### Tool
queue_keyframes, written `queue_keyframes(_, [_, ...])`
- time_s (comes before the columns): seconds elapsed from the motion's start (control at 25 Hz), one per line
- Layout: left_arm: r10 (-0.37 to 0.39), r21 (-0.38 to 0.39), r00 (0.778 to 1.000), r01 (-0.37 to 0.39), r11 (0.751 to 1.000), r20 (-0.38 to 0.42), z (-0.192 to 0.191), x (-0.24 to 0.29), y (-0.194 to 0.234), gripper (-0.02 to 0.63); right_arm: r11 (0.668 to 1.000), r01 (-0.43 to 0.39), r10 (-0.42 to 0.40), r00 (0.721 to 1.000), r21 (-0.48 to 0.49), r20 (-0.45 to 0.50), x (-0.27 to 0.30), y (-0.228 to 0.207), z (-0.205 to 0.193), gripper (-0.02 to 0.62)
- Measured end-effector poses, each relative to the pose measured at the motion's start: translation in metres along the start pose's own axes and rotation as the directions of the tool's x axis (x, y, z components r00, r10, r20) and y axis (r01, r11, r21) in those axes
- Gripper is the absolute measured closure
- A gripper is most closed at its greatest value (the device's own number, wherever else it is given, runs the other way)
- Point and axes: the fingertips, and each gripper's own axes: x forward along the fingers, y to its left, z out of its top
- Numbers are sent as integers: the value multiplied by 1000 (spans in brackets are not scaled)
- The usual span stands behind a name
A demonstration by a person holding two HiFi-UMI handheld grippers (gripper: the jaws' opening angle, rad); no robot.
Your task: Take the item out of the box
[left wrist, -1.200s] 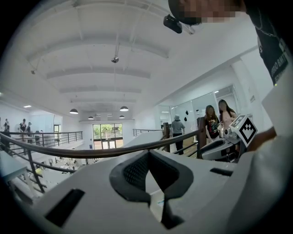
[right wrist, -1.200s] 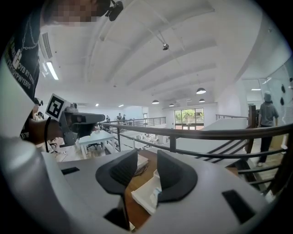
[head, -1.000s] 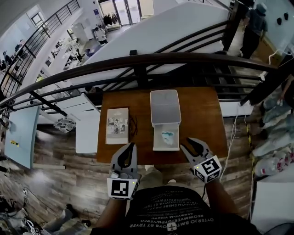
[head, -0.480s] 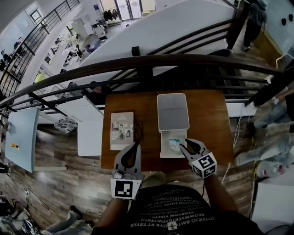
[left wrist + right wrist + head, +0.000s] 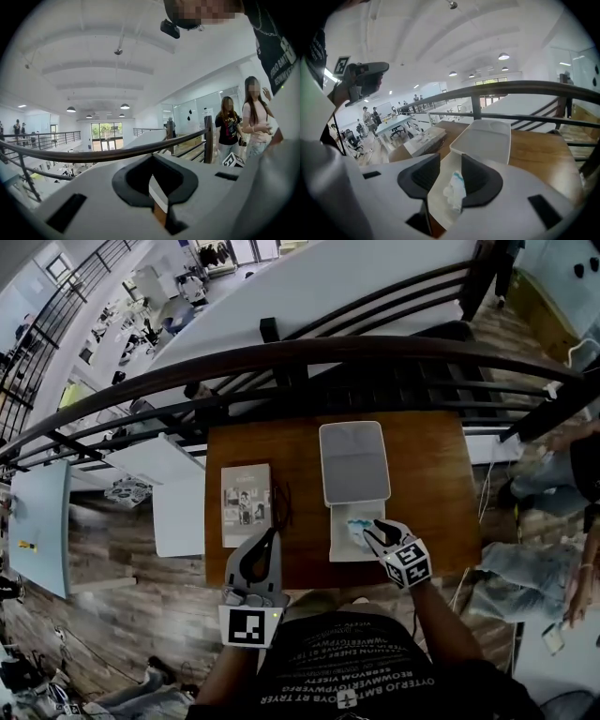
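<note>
The item (image 5: 356,523) lies in the open white box (image 5: 344,549), at the end nearest the hinge. It is a small crumpled clear-and-white packet with teal print. The right gripper view shows the item (image 5: 454,188) close up, resting loose on the box floor (image 5: 436,199). The head view shows it only as a pale blue-green smudge.

The right claw (image 5: 372,531) hangs over the box with its jaws apart. They have just been opening a little. In the right gripper view the packet appears in the gap of the right claw (image 5: 451,158), but the pads do not press on it.

The lid (image 5: 354,463) is folded back flat on the table (image 5: 427,474), beyond the tray, with its hollow side up and nothing in it.

Left of the box lie a booklet (image 5: 247,504) and, just beside it, a thin dark cable (image 5: 278,507).

The left claw (image 5: 270,538) is held at the table's near edge, well apart from the box. Its jaw tips are together on nothing. The left gripper view does not show the box. Past the left claw (image 5: 150,160) it shows a dark railing (image 5: 93,154) and two people (image 5: 228,124) standing at the right, whom the head view does not show.
</note>
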Motion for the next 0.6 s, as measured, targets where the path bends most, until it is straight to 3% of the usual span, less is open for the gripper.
queue_keyframes(0.6, [16, -10, 999, -16, 1000, -41, -12, 20, 35, 600, 999, -20, 26, 965, 26, -262, 68, -16, -65, 408])
